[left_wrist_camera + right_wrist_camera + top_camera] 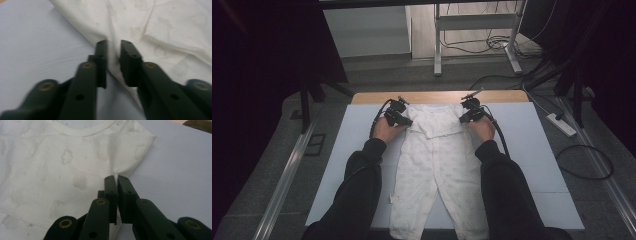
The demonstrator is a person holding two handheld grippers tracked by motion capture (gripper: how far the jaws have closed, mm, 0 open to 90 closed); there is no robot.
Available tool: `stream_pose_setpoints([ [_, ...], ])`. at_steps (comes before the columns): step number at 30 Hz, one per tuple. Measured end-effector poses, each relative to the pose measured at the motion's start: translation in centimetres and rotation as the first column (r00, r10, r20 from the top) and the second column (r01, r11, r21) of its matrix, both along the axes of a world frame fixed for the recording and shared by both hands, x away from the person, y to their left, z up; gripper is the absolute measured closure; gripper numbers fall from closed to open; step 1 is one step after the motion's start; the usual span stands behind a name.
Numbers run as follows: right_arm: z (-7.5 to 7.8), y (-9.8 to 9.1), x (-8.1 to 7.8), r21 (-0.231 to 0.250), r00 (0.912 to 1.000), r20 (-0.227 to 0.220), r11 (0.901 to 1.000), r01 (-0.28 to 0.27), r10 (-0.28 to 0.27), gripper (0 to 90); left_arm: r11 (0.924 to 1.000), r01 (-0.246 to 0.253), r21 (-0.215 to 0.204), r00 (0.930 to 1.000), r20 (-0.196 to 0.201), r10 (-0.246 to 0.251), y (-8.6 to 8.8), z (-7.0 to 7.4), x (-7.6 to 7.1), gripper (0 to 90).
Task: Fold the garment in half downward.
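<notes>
Cloth sits pinched between the jaws of the left hand-held gripper [113, 53], which grasps a raised fold at the left edge of a white baby garment [160, 32]; a narrow strip of fabric shows in the slim gap between its black jaws. In the high view this left hand-held gripper [406, 121] rests at the garment's far left corner, with the person's left hand [385, 129] just behind it and a dark sleeve [357, 185] running back to the near edge.

On the other side, the right hand-held gripper [117, 178] is clenched on a small tuft of the same garment [62, 162], close to its side edge and below the round neckline (the cloth bears a faint pattern of clouds). From above, the right hand-held gripper [465, 119] lies at the garment's far right corner, the right hand [482, 128] behind it.

Between the two, the garment [437, 165] lies flat in the middle of the counter, its top part far from the person and its two legs reaching toward the near edge. It rests on a pale blue sheet [532, 150] that covers most of the wooden counter [437, 96]. Beyond the far edge, cables [492, 45] trail across a grey floor [377, 75].
</notes>
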State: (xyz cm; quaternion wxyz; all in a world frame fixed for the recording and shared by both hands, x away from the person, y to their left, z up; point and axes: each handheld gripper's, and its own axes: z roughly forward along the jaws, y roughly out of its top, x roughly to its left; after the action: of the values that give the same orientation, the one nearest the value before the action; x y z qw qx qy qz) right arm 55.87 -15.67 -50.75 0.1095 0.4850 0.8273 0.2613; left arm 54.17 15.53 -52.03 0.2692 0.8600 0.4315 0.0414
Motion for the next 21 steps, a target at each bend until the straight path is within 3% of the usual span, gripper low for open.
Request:
stream_pose_setpoints([
  [8, 1.6, -0.7, -0.8, 0.070, 0.9987, 0.050, 0.9974, -0.017, 0.013, 85.7, 0.9964, -0.003, -0.085, 0.9992, 0.040, 0.006, 1.0, 1.1, -0.8, 84.6],
  [21, 5.0, -1.0, -3.4, 0.078, 0.9831, 0.155, 0.9909, -0.110, 0.097, 86.0, 0.9921, 0.035, -0.120, 0.9871, 0.159, -0.016, 1.7, 3.5, -3.4, 84.9],
])
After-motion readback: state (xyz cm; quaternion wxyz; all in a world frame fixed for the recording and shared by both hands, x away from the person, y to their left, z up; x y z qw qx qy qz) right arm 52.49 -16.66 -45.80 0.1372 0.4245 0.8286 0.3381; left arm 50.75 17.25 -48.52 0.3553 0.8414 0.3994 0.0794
